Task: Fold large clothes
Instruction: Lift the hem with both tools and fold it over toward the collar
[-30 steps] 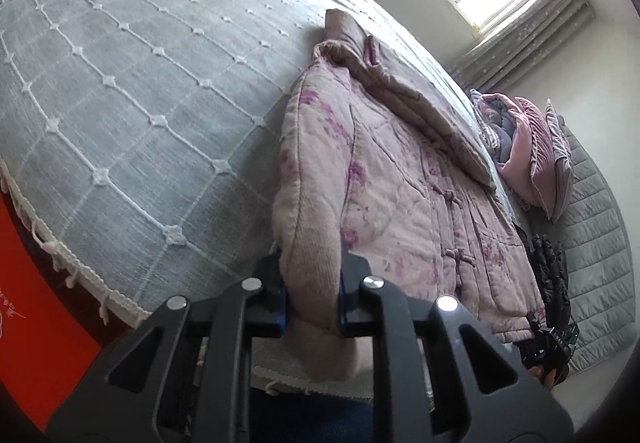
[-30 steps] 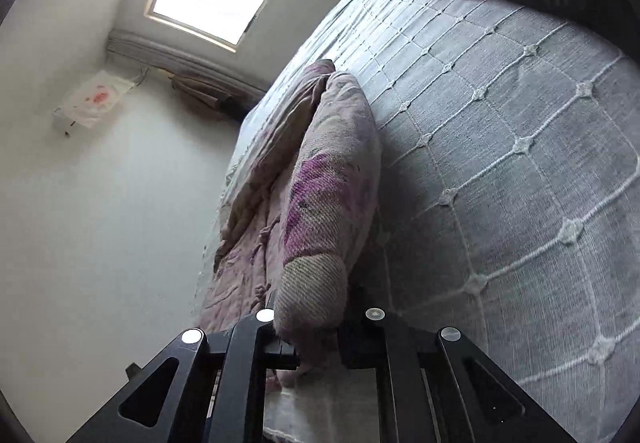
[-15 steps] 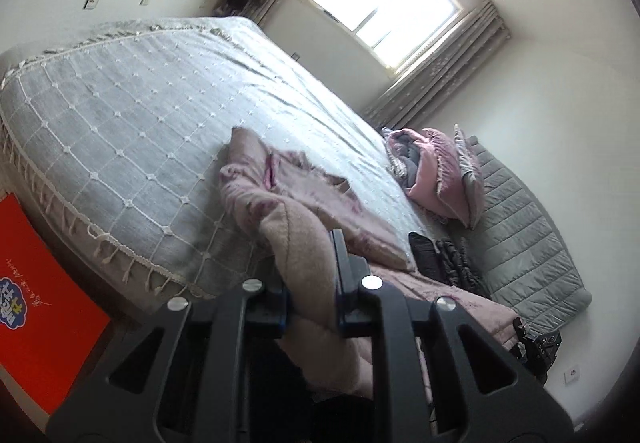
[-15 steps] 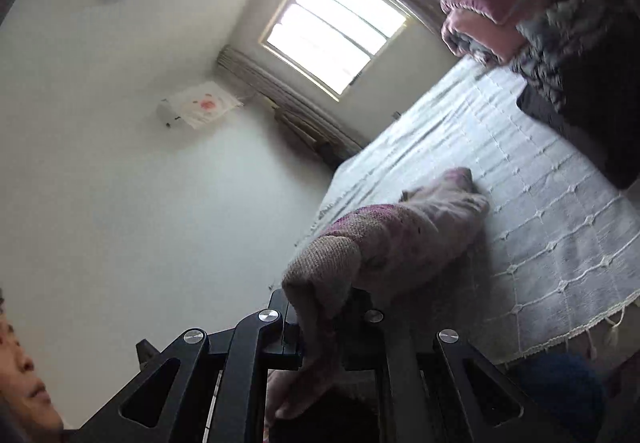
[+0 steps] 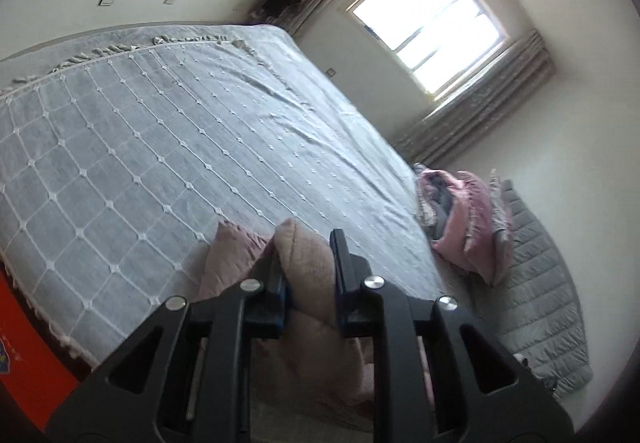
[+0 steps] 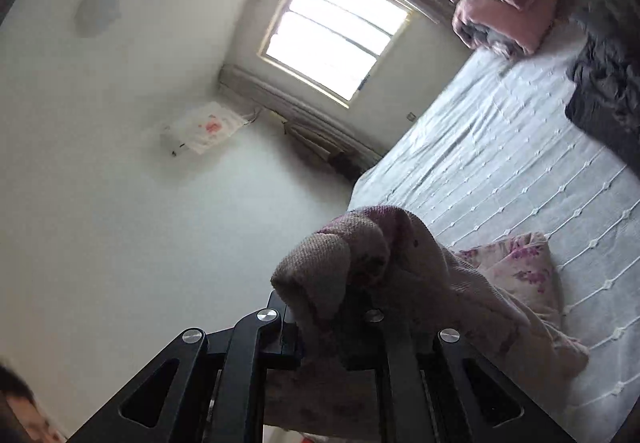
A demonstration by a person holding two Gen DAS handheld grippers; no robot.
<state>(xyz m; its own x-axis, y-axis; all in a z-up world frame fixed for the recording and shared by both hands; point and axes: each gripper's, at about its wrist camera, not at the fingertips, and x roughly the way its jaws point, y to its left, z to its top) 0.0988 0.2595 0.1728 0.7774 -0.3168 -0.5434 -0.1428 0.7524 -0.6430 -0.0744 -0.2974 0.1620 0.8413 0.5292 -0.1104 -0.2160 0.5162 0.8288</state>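
Both claws clamped. My left gripper [image 5: 308, 263] pinches a thick fold of the quilted jacket [image 5: 304, 283]; my right gripper [image 6: 332, 307] is squeezed tight on a ribbed cuff of the same jacket [image 6: 400, 255]. Jacket is lifted at both grips, the rest draping down; in the right view 1 floral part lies on the grey bedspread [image 6: 520, 171] near the bed edge. Handling guess: padded, soft, bulky, some weight, so it sags between 2 grips and won't hold a crease. Not slippery, not fragile. Better holds: seams, cuffs, hem corners, where layers are thin enough to bite fully. Main risk: padding creeping out.
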